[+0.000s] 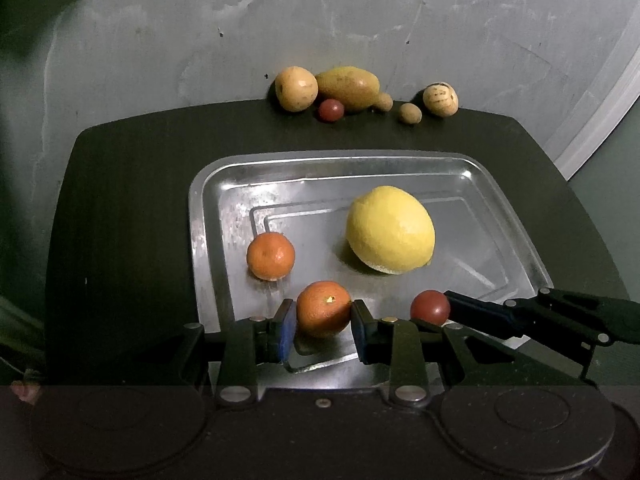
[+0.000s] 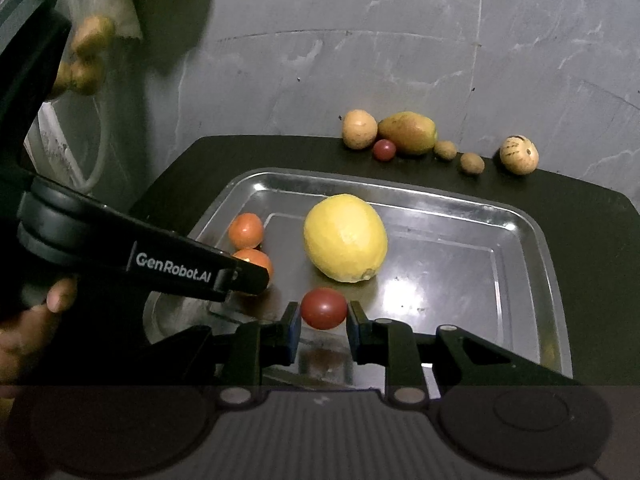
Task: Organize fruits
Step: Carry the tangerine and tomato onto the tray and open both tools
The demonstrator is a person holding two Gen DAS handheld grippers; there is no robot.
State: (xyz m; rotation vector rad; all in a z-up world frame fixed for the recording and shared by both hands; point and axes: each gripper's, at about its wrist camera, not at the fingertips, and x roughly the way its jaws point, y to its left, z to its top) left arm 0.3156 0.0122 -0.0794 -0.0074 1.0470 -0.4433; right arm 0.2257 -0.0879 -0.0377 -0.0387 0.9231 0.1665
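A metal tray lies on a dark tabletop, and both grippers work at its near edge. The left gripper has its jaws narrowed around an orange, a blue pad touching each side of the fruit. In the right wrist view this orange is mostly hidden behind the left gripper's black finger.

The right gripper brackets a small red tomato; its jaws stand close at either side, though a thin gap seems to show, so it cannot be told whether they grip it. The tomato sits on the tray floor, just beside the held orange.

A second orange rests in the tray near its left rim, apart from the first. A large lemon lies near the middle of the tray, touching nothing else.

Along the far edge of the tabletop, against a grey wall, a row of produce stands: a round potato touching a mango, another small tomato in front of them, two small brown fruits, and a pale striped round fruit at the right end.

A person's hand holds the left gripper's handle at the lower left of the right wrist view.
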